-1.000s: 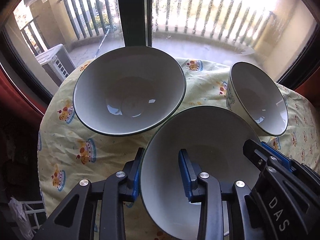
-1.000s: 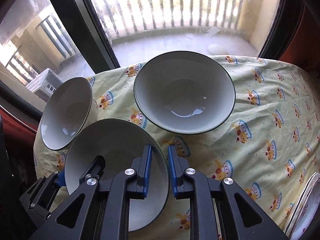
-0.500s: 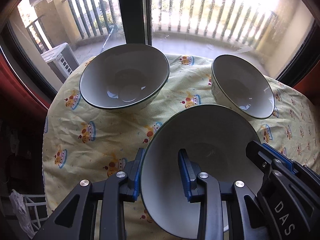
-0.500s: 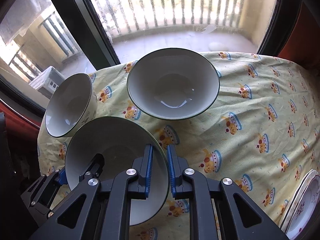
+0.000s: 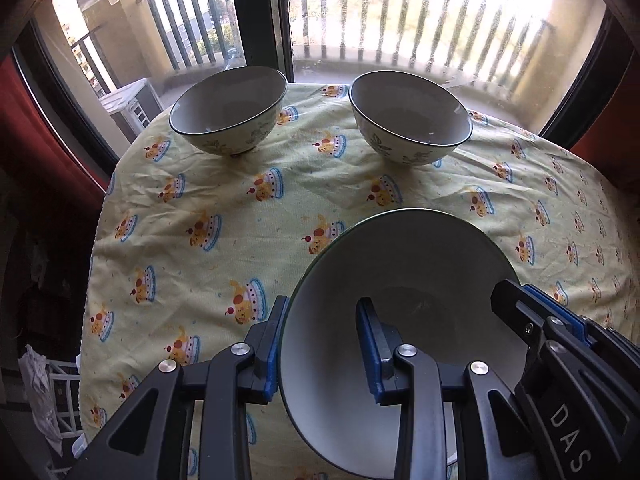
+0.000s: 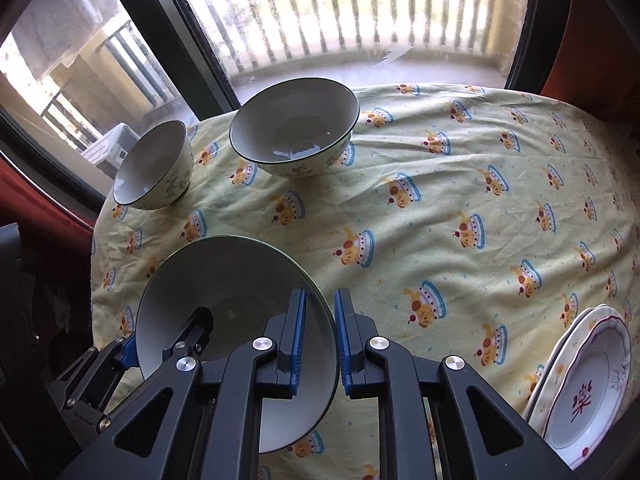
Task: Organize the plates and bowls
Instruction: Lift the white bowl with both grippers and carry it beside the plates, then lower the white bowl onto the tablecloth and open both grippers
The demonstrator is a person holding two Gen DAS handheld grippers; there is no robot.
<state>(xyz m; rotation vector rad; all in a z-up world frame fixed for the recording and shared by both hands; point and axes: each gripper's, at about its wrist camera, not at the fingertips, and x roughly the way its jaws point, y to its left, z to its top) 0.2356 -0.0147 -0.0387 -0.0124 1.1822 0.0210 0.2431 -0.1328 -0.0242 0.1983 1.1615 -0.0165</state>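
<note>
While the large bowl [image 5: 400, 280] is hanging above the near part of the tablecloth [image 5: 240, 208], both tools are gripping it: the left gripper [image 5: 320, 344] is clamping its left rim, the right gripper [image 6: 320, 340] its right rim. Two smaller bowls [image 5: 228, 112] are sitting well beyond, by the window; the plates [image 6: 588, 380] are lying to the right, nearer the right hand.

Surface [image 5: 248, 208] covered by a pale yellow cloth printed with cake motifs, wrinkled. Directly behind it, a large window [image 6: 360, 20] with a dark frame post [image 5: 276, 20]. Balcony railing [image 5: 420, 32] beyond, in strong daylight. Red curtain [image 5: 24, 120] at left. Air-conditioning unit [image 5: 128, 100] outside.
</note>
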